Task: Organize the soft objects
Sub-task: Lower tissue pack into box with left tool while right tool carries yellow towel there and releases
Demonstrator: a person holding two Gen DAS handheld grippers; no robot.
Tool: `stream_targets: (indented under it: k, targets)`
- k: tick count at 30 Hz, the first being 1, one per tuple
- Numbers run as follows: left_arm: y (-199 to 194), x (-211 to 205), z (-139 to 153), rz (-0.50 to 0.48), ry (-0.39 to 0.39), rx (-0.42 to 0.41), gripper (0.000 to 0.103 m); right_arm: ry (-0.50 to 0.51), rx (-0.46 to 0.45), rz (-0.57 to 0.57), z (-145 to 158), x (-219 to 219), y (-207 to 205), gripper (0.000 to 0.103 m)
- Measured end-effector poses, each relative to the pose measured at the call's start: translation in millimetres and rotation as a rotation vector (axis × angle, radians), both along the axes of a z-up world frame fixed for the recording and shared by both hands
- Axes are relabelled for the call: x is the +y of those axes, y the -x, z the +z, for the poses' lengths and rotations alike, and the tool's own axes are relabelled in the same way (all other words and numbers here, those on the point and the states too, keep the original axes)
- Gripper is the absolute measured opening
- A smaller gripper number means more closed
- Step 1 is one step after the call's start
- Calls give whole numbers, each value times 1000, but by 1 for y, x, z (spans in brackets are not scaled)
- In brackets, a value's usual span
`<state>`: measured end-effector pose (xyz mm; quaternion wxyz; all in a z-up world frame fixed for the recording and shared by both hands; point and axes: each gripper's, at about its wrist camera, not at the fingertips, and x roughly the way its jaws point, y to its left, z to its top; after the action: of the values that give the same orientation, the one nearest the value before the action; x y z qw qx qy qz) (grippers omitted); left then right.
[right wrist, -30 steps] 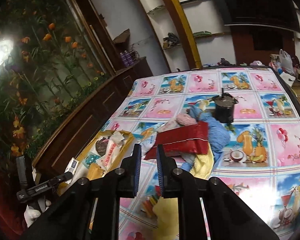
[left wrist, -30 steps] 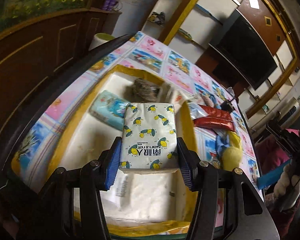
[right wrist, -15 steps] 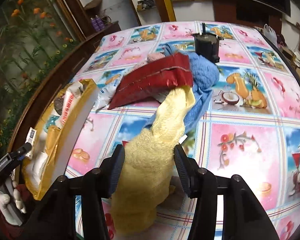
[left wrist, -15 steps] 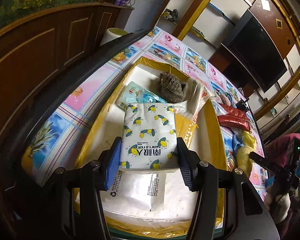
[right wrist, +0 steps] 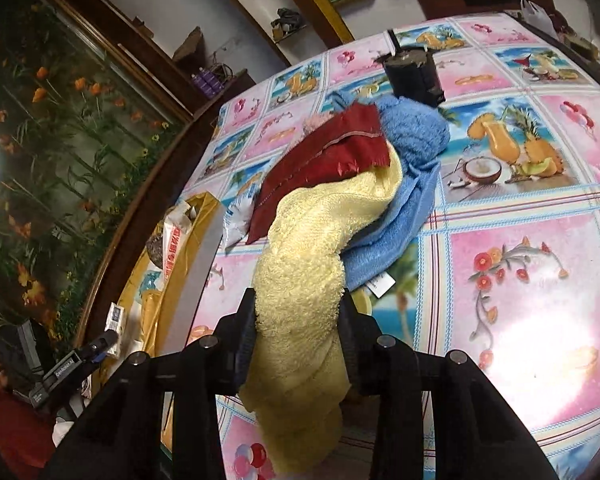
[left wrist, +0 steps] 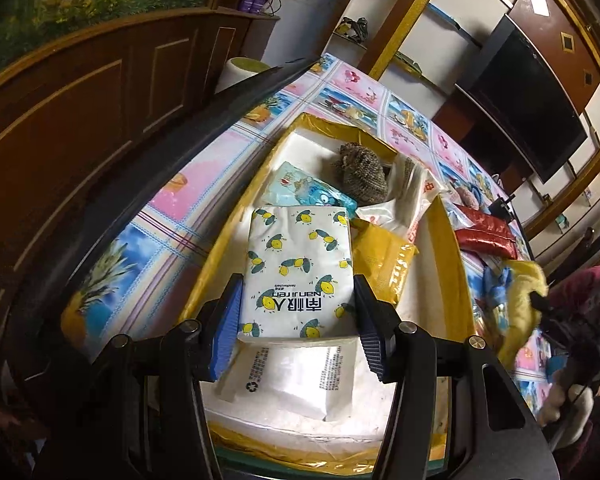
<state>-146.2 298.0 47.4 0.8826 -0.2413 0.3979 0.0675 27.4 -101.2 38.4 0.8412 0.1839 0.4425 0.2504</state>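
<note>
A lemon-print tissue pack [left wrist: 298, 272] is clamped by the left gripper [left wrist: 298, 330] above the yellow-rimmed box [left wrist: 446, 240] — beside that box, the yellow towel [right wrist: 304, 280] is pinched by the right gripper [right wrist: 298, 336], whose jaws have just been closing.

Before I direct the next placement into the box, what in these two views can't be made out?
- Left wrist view: the white pack under the lemon-print tissue pack is partly covered, and its print is too small to read.
- Left wrist view: the box near edge is hidden by the left gripper.
- Right wrist view: the yellow towel covers the right gripper pads, and its lower end is cut off.
</note>
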Motion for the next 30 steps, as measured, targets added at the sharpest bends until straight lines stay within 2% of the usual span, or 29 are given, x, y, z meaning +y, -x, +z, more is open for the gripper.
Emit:
stream_targets:
  k: [3,5,7,9,11,14,18,22,26,29,30]
  targets:
    - [-5,-2,-3,-13,-30,25,53,2,-76,-28,26,-6,8,37]
    - [-11,-9,-5,-39,-79,56,53,-18,-124,-28,45,-7,15,37]
    - [-13,-11,-4,-58,-72,47,53,-49,-160,-9,63,-5,18,37]
    - [-15,-7,-1,-58,-38,26,55,-77,-183,34,78,5,20,37]
    - [-17,-2,5,-38,-40,8,55,-100,-189,93,89,23,18,37]
    - [-15,3,11,-13,-43,-13,56,-133,-151,207,94,57,13,37]
    - [-9,8,11,-3,-22,-34,56,-150,-65,352,83,115,5,38]
    - [-3,12,15,7,-11,-56,56,-90,-1,448,62,168,5,38]
    - [1,15,16,5,3,-67,56,-25,67,473,32,197,5,38]
    - [0,14,14,-6,13,-67,56,82,100,470,8,213,3,45]
    - [0,13,13,-10,15,-68,56,86,104,474,4,213,3,47]
